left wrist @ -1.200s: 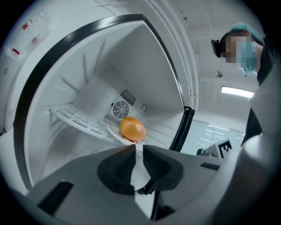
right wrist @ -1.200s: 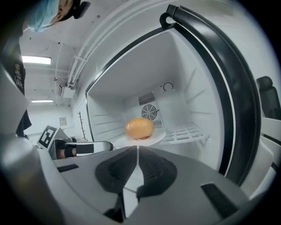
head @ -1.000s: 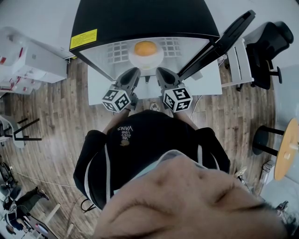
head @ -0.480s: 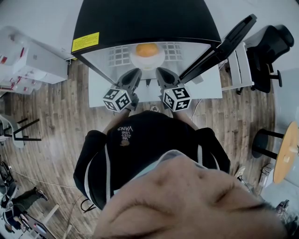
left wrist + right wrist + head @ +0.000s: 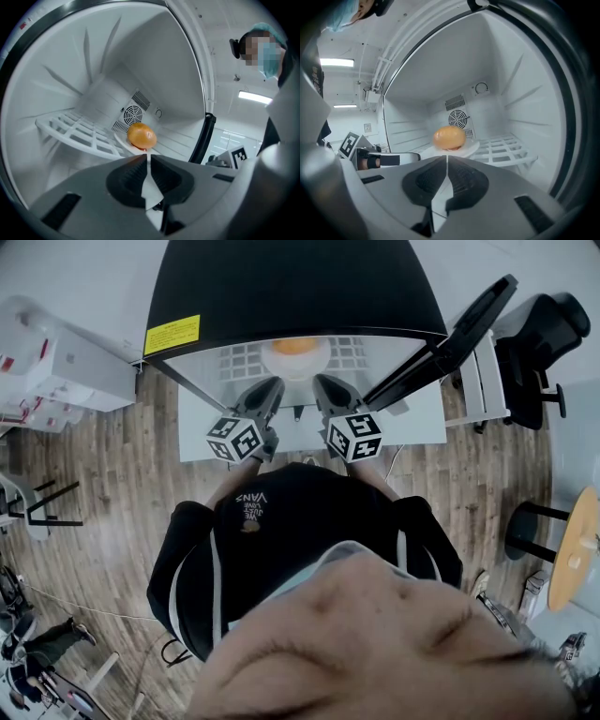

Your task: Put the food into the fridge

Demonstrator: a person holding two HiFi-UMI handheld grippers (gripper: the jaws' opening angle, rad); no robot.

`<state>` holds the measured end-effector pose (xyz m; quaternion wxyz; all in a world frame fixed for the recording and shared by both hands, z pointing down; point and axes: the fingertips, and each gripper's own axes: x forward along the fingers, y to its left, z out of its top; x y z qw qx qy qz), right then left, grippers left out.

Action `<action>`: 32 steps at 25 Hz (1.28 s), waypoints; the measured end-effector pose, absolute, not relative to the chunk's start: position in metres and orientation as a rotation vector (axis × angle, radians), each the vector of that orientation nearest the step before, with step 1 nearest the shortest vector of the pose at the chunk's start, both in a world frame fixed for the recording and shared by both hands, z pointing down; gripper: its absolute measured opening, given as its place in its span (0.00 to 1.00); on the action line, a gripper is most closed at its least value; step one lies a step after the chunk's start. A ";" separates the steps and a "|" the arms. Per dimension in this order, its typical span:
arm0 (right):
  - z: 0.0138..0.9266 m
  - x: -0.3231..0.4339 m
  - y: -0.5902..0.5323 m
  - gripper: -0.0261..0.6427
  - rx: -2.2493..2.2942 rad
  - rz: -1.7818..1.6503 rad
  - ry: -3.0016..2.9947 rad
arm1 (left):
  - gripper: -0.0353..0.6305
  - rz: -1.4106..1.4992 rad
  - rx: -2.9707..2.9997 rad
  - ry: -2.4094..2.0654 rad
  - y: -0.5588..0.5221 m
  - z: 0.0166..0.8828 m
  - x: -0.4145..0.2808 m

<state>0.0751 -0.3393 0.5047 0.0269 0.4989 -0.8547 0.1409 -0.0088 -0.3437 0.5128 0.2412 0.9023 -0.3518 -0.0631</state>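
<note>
An orange bun (image 5: pixel 142 136) lies on a white plate (image 5: pixel 121 140) on the white wire shelf (image 5: pixel 77 132) inside the open fridge (image 5: pixel 291 287). From above, the bun (image 5: pixel 292 346) peeks out under the fridge's black top. My left gripper (image 5: pixel 146 157) is shut and empty, just in front of the plate. My right gripper (image 5: pixel 446 160) is also shut and empty, facing the same bun (image 5: pixel 449 138) and plate (image 5: pixel 471 147). In the head view the left gripper (image 5: pixel 270 385) and right gripper (image 5: pixel 322 383) sit side by side at the fridge opening.
The fridge door (image 5: pixel 448 332) stands open to the right. A black office chair (image 5: pixel 532 338) and a round wooden table (image 5: pixel 574 549) are further right. White boxes (image 5: pixel 56 362) lie at the left. The fridge's back wall has a fan grille (image 5: pixel 460 118).
The bun and plate show less under the fridge's top edge than a second ago. Both grippers have stayed nearly where they were at the opening.
</note>
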 end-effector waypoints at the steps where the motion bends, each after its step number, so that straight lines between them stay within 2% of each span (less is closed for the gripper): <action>1: 0.505 0.075 -0.341 0.07 1.543 0.435 -2.639 | 0.11 -0.173 2.466 -0.963 -0.345 0.513 -0.009; 32: 0.499 0.082 -0.337 0.07 1.644 0.440 -2.619 | 0.10 -0.207 2.457 -0.935 -0.339 0.509 -0.017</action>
